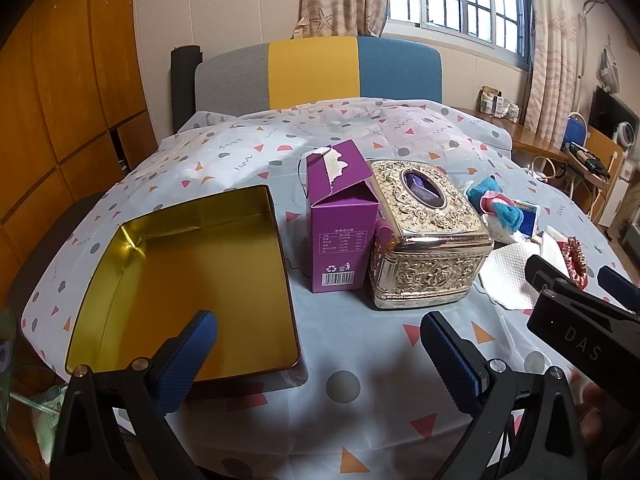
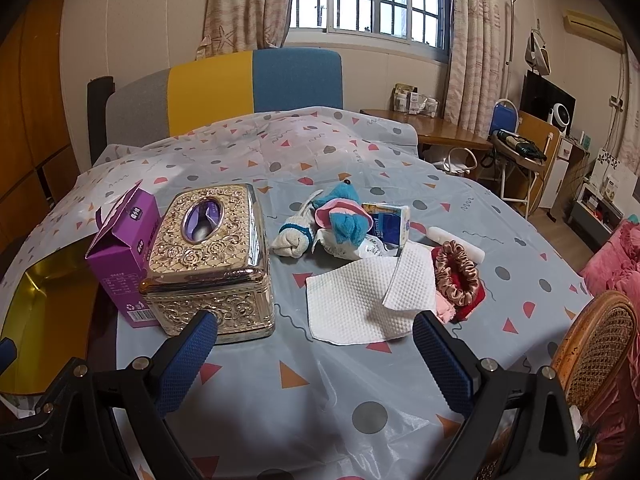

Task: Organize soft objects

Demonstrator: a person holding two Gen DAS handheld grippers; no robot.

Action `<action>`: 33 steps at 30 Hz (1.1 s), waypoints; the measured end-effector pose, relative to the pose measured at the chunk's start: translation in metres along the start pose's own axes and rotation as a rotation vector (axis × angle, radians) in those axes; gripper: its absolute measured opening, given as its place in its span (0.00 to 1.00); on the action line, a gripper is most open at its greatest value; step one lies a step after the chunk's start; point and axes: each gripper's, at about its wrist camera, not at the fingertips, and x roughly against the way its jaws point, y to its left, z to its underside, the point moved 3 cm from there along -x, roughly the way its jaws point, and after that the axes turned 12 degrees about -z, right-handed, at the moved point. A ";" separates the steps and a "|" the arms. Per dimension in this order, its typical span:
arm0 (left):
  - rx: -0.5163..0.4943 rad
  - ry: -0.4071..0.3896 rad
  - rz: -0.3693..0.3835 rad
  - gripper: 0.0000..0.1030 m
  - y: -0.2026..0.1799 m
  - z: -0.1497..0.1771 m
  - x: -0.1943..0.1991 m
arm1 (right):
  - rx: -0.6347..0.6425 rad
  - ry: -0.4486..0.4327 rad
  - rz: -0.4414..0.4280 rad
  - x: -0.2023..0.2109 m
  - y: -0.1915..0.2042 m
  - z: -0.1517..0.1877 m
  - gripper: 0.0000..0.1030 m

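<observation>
Soft things lie in a heap right of the gold tissue box (image 2: 208,256): a blue and pink plush toy (image 2: 340,216), a rolled white sock (image 2: 294,238), a white paper towel (image 2: 360,300), a satin scrunchie (image 2: 456,276) and a tissue packet (image 2: 388,224). The plush (image 1: 496,204) and scrunchie (image 1: 574,262) also show in the left wrist view. An empty gold tin tray (image 1: 192,284) sits at the left. My left gripper (image 1: 320,344) is open over the cloth beside the tray. My right gripper (image 2: 316,344) is open, in front of the paper towel; it also shows in the left wrist view (image 1: 576,280).
A purple carton (image 1: 342,220) stands between the tray and the tissue box (image 1: 428,232). The table wears a patterned plastic cloth (image 2: 320,392). A wicker chair (image 2: 600,344) stands at the near right, a striped sofa back (image 1: 320,72) behind the table.
</observation>
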 end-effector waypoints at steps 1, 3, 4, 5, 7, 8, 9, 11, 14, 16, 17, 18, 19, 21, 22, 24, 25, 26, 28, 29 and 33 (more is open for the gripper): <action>0.000 0.001 0.001 0.99 0.000 0.000 0.000 | 0.000 0.000 0.001 0.000 0.000 0.000 0.97; 0.001 0.001 0.000 0.99 0.001 0.000 0.000 | 0.001 0.000 0.001 0.000 0.000 0.000 0.97; 0.001 0.001 0.000 0.99 0.001 0.000 0.000 | 0.000 -0.001 0.001 0.000 -0.001 0.000 0.97; 0.001 0.001 0.000 0.99 0.001 0.000 0.000 | 0.000 -0.001 0.001 0.000 0.000 0.000 0.97; 0.001 0.001 0.001 0.99 0.001 0.000 0.000 | 0.001 -0.001 0.002 0.000 0.000 0.000 0.97; 0.002 0.001 0.002 0.99 0.001 0.000 0.000 | 0.001 -0.001 0.002 -0.001 -0.001 0.000 0.97; 0.001 0.001 0.001 0.99 0.002 0.000 0.000 | 0.001 -0.001 0.002 -0.001 0.000 0.000 0.97; 0.002 0.002 0.002 0.99 0.002 0.000 -0.001 | 0.002 -0.001 0.004 -0.001 0.000 0.000 0.97; 0.003 0.002 0.002 0.99 0.004 -0.001 -0.001 | 0.000 0.001 -0.001 -0.001 0.000 0.000 0.97; 0.003 0.002 0.002 0.99 0.004 -0.001 -0.001 | 0.000 0.000 0.000 -0.001 -0.001 -0.001 0.97; 0.002 0.003 0.002 0.99 0.004 -0.001 -0.001 | 0.000 0.000 -0.001 -0.001 -0.001 -0.001 0.97; 0.002 0.002 0.003 0.99 0.004 -0.001 -0.001 | 0.001 0.001 -0.002 -0.001 -0.001 -0.001 0.97; 0.002 0.002 0.003 0.99 0.003 -0.001 -0.001 | 0.002 0.001 -0.001 -0.002 -0.001 -0.002 0.97; 0.002 0.002 0.002 0.99 0.003 0.000 -0.001 | 0.003 0.001 -0.001 -0.002 -0.001 -0.002 0.97; 0.002 0.002 0.003 0.99 0.003 0.000 -0.001 | 0.003 0.002 -0.002 -0.002 -0.001 -0.002 0.97; 0.002 0.001 0.001 0.99 0.003 -0.001 -0.001 | 0.006 0.003 -0.002 -0.002 0.000 -0.001 0.97; 0.002 0.001 0.001 0.99 0.004 -0.001 -0.001 | 0.006 0.003 -0.002 -0.002 0.000 -0.001 0.97; 0.003 0.001 0.001 0.99 0.005 -0.001 -0.001 | 0.005 0.004 -0.003 -0.003 0.000 -0.001 0.97; 0.003 0.002 0.001 0.99 0.005 -0.002 -0.002 | 0.006 0.004 -0.002 -0.003 0.000 -0.001 0.97; 0.003 0.002 0.002 0.99 0.005 -0.002 -0.002 | 0.005 0.005 -0.003 -0.003 0.000 -0.001 0.97; 0.001 0.003 0.001 0.99 0.004 -0.002 -0.002 | 0.006 0.004 -0.002 -0.003 0.000 -0.001 0.97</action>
